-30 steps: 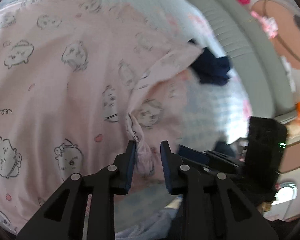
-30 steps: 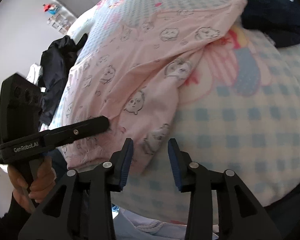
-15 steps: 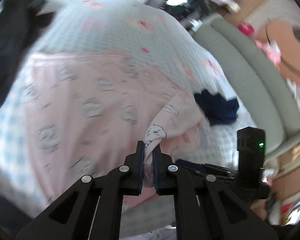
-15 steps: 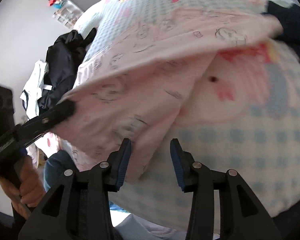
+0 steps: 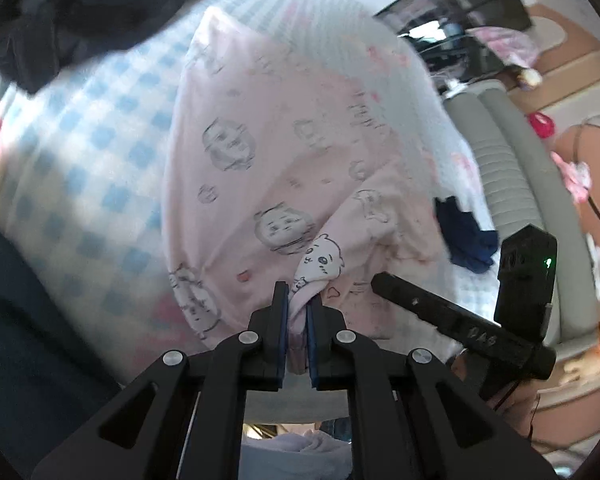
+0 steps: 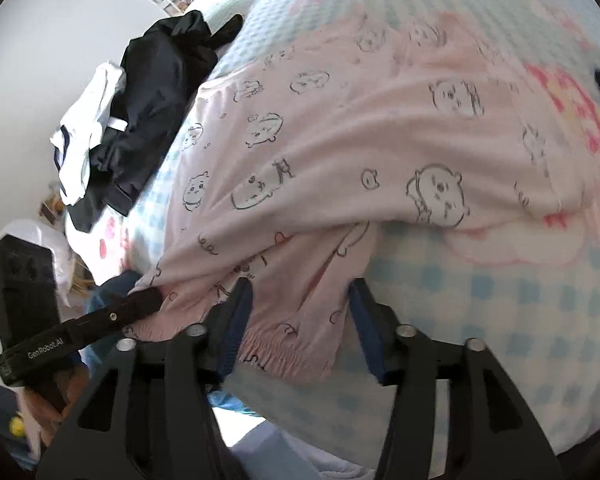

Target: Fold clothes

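Observation:
A pink garment [image 5: 268, 168] printed with cartoon animals lies on a blue-and-white checked bedspread [image 5: 80, 152]. My left gripper [image 5: 298, 316] is shut on a bunched edge of the pink garment near the bed's front. In the right wrist view the same pink garment [image 6: 340, 152] spreads across the bed. My right gripper [image 6: 300, 320] is open, its fingers on either side of the elastic hem [image 6: 276, 352]. The left gripper [image 6: 140, 304] shows at lower left there, pinching the cloth. The right gripper [image 5: 384, 280] shows at the right of the left wrist view.
A dark navy garment [image 6: 160, 80] and a white one [image 6: 84, 128] are piled at the bed's far left. Another dark blue item [image 5: 468, 236] lies near a grey padded headboard [image 5: 512, 176]. The bedspread [image 6: 500, 300] lies bare at the right.
My left gripper closed on the garment's edge and pulled it toward the bed's front, swinging its view left. My right gripper moved in around the elastic hem, staying open.

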Demonstrator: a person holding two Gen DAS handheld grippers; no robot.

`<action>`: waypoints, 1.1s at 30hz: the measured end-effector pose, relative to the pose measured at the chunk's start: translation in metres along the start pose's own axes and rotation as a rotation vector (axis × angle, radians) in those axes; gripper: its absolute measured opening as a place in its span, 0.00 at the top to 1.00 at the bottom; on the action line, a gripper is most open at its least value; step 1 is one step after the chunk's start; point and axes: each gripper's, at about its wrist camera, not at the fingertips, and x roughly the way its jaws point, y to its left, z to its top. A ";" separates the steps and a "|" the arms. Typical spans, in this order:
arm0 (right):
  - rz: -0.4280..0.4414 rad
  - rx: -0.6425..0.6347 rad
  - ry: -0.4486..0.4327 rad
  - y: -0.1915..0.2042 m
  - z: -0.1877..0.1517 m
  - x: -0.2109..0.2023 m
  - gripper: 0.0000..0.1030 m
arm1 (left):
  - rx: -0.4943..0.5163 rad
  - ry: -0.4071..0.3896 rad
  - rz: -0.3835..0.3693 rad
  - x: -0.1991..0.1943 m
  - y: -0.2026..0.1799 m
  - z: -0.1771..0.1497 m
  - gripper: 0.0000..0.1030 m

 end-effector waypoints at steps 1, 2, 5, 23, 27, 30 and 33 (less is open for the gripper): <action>-0.036 -0.006 0.023 -0.001 0.000 0.007 0.48 | -0.015 0.001 0.006 0.001 0.002 0.000 0.92; -0.065 0.000 0.053 -0.005 -0.001 0.016 0.48 | -0.017 -0.018 -0.005 -0.005 0.003 -0.001 0.92; -0.008 0.062 0.029 -0.012 -0.005 0.011 0.48 | -0.002 -0.057 0.011 -0.016 0.001 0.000 0.92; -0.036 -0.097 0.061 0.009 -0.044 0.003 0.43 | -0.065 -0.011 0.003 0.006 0.018 0.008 0.92; -0.003 -0.068 0.040 0.013 -0.033 0.008 0.43 | -0.113 -0.025 -0.025 0.003 0.026 0.004 0.91; -0.056 -0.097 0.040 0.019 -0.029 0.016 0.45 | -0.104 -0.046 -0.018 0.000 0.023 0.002 0.92; -0.107 -0.052 0.005 0.016 -0.026 0.018 0.52 | -0.072 -0.092 0.014 -0.011 0.011 0.000 0.92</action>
